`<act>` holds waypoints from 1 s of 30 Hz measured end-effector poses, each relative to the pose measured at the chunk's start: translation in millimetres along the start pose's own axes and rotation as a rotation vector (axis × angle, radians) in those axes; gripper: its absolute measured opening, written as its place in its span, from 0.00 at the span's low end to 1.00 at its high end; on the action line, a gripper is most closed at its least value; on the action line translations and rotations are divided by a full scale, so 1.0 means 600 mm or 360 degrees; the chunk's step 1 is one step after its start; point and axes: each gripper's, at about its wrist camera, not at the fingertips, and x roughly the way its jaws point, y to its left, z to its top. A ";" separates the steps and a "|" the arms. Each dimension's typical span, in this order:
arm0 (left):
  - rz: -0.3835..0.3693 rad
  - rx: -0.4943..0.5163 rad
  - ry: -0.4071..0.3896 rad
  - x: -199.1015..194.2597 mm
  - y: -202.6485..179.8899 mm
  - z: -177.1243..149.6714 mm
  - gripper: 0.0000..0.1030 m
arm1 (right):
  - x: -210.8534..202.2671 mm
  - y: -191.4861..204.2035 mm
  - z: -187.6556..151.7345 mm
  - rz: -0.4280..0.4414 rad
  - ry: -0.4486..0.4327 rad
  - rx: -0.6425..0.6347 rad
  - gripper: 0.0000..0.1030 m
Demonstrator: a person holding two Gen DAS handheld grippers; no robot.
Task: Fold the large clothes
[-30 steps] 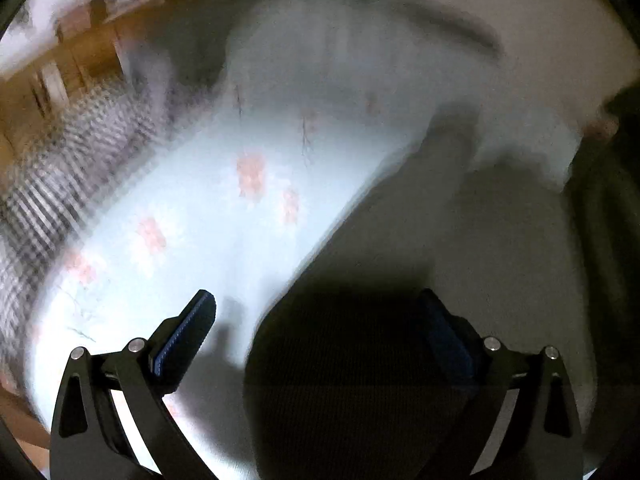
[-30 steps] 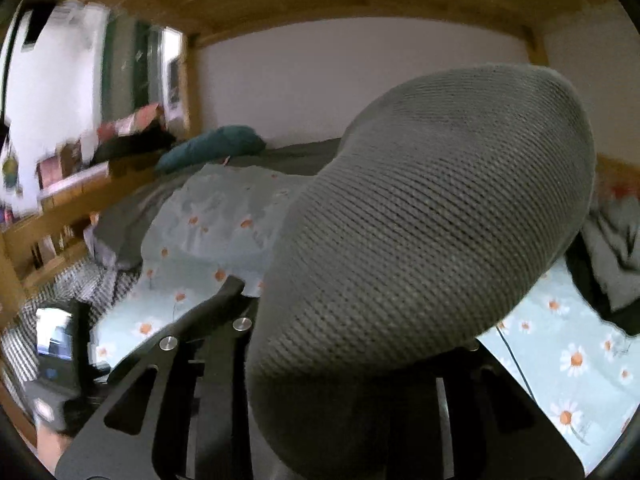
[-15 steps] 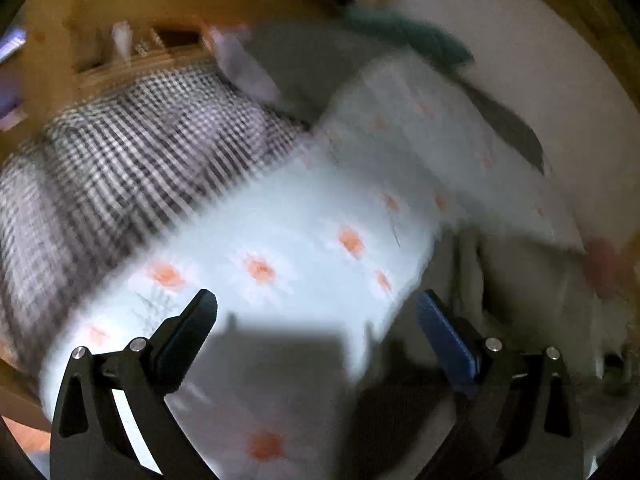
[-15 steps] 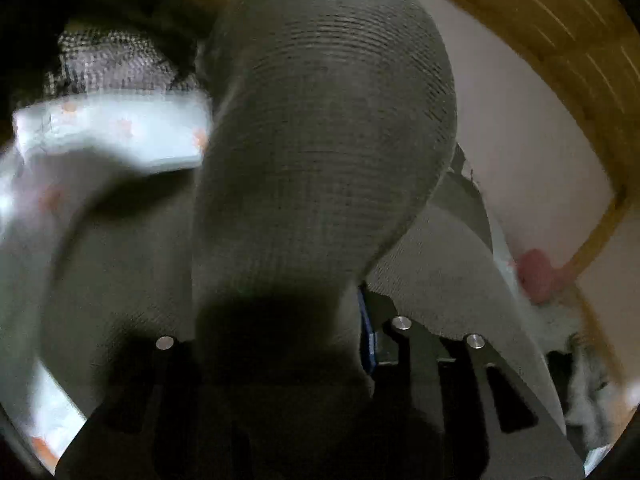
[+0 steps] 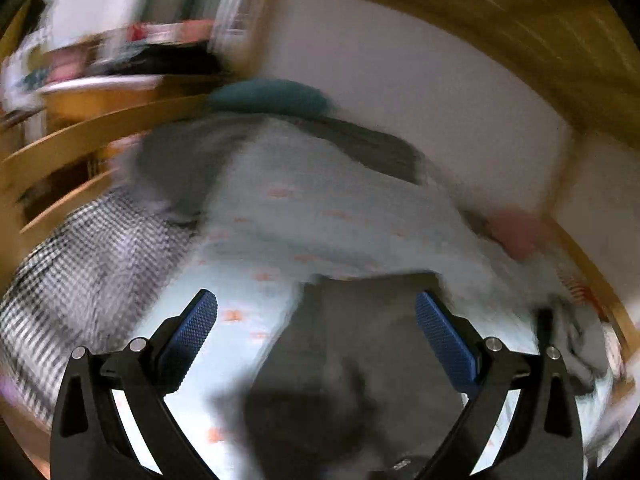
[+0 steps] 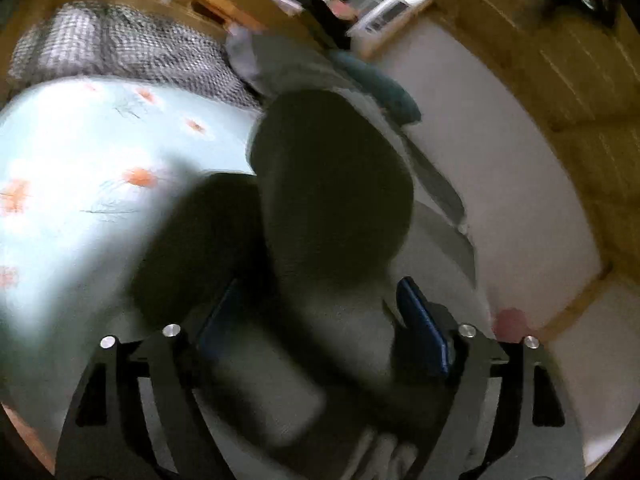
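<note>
A dark grey knitted garment (image 5: 360, 344) lies on the daisy-print bedsheet (image 5: 248, 280), just ahead of and below my left gripper (image 5: 316, 320), which is open and empty above it. In the right wrist view a thick fold of the same grey garment (image 6: 332, 208) bulges up between the blue pads (image 6: 424, 332) of my right gripper (image 6: 316, 320). The jaws stand apart with the cloth filling the gap. Both views are blurred by motion.
A black-and-white checked blanket (image 5: 80, 264) lies at the left of the bed. A grey pillow (image 5: 188, 156) and a teal cushion (image 5: 272, 96) sit at the head. Wooden bed rails (image 5: 68, 140) run on the left, a white wall (image 5: 420, 92) behind, clothes (image 5: 576, 332) at right.
Both cameras have swung quickly. The left gripper tilted up toward the bed's head, still open. The right gripper's jaws have spread and the grey fold has slumped lower between them.
</note>
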 end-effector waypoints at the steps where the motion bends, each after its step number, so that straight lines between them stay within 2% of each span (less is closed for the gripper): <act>1: -0.0051 0.0072 0.0060 0.023 -0.023 0.001 0.95 | -0.013 -0.014 -0.011 0.0276 0.0024 0.0118 0.97; 2: -0.0116 0.0174 0.0170 0.070 -0.056 -0.001 0.95 | -0.026 -0.023 -0.021 0.0410 0.0035 0.0181 0.97; 3: -0.0127 0.0224 0.0255 0.108 -0.073 -0.007 0.95 | -0.046 -0.033 -0.034 0.0543 0.0012 0.0209 0.97; 5: -0.0057 0.0288 0.0439 0.202 -0.091 -0.033 0.95 | -0.074 -0.056 -0.061 0.0769 0.0031 0.0270 0.97; 7: 0.0090 0.0302 0.0557 0.266 -0.080 -0.066 0.95 | -0.100 -0.111 -0.085 0.0876 -0.0005 0.0393 0.97; 9: 0.0200 0.0238 0.0654 0.320 -0.043 -0.112 0.96 | -0.118 -0.161 -0.093 0.0845 -0.0046 0.0512 0.97; 11: 0.0073 0.0024 0.0628 0.321 0.003 -0.146 0.96 | -0.130 -0.251 -0.115 0.0662 -0.0105 0.0742 0.97; 12: 0.0010 -0.0080 0.0602 0.315 0.025 -0.165 0.96 | -0.123 -0.277 -0.118 0.0622 -0.0115 0.0826 0.97; 13: -0.0012 -0.0117 0.0590 0.310 0.036 -0.177 0.96 | -0.107 -0.317 -0.128 0.0561 -0.0100 0.0964 0.97; 14: -0.0025 -0.0142 0.0577 0.304 0.039 -0.191 0.96 | -0.081 -0.345 -0.137 0.0523 -0.0028 0.1075 0.97; 15: -0.0030 -0.0167 0.0570 0.299 0.046 -0.198 0.96 | -0.062 -0.361 -0.144 0.0541 0.0029 0.1130 0.97; 17: -0.0022 -0.0165 0.0578 0.292 0.045 -0.204 0.96 | 0.013 -0.354 -0.156 0.0629 0.0277 0.1148 0.97; 18: -0.0024 -0.0158 0.0584 0.291 0.045 -0.206 0.96 | 0.032 -0.337 -0.167 0.0708 0.0346 0.1129 0.97; 19: -0.0036 -0.0159 0.0583 0.287 0.049 -0.206 0.96 | 0.046 -0.321 -0.178 0.0732 0.0424 0.1107 0.97; 20: -0.0055 -0.0171 0.0578 0.284 0.054 -0.208 0.96 | 0.056 -0.297 -0.194 0.0753 0.0527 0.1071 0.97; 21: -0.0070 -0.0180 0.0578 0.286 0.061 -0.210 0.96 | 0.068 -0.269 -0.214 0.0831 0.0633 0.1052 0.97; 22: -0.0080 -0.0185 0.0570 0.285 0.063 -0.210 0.96 | 0.078 -0.239 -0.226 0.0826 0.0761 0.0976 0.97; 23: -0.0085 -0.0195 0.0564 0.283 0.064 -0.211 0.96 | 0.058 -0.224 -0.228 0.0751 0.0634 0.0883 0.97; 24: -0.0086 -0.0187 0.0561 0.283 0.063 -0.212 0.96 | 0.039 -0.223 -0.237 0.0730 0.0601 0.0877 0.97; 25: -0.0078 -0.0170 0.0543 0.282 0.061 -0.212 0.96 | 0.030 -0.229 -0.236 0.0786 0.0608 0.0915 0.96; 26: -0.0079 -0.0166 0.0531 0.277 0.060 -0.215 0.96 | 0.013 -0.246 -0.227 0.0899 0.0507 0.0966 0.96; 27: -0.0081 -0.0153 0.0518 0.276 0.059 -0.217 0.96 | -0.001 -0.262 -0.216 0.0938 0.0430 0.0984 0.96; 29: -0.0084 -0.0162 0.0501 0.274 0.060 -0.217 0.96 | -0.008 -0.309 -0.200 0.1063 0.0401 0.1131 0.96; 30: -0.0090 -0.0172 0.0500 0.275 0.062 -0.217 0.96 | -0.006 -0.337 -0.194 0.1084 0.0370 0.1222 0.96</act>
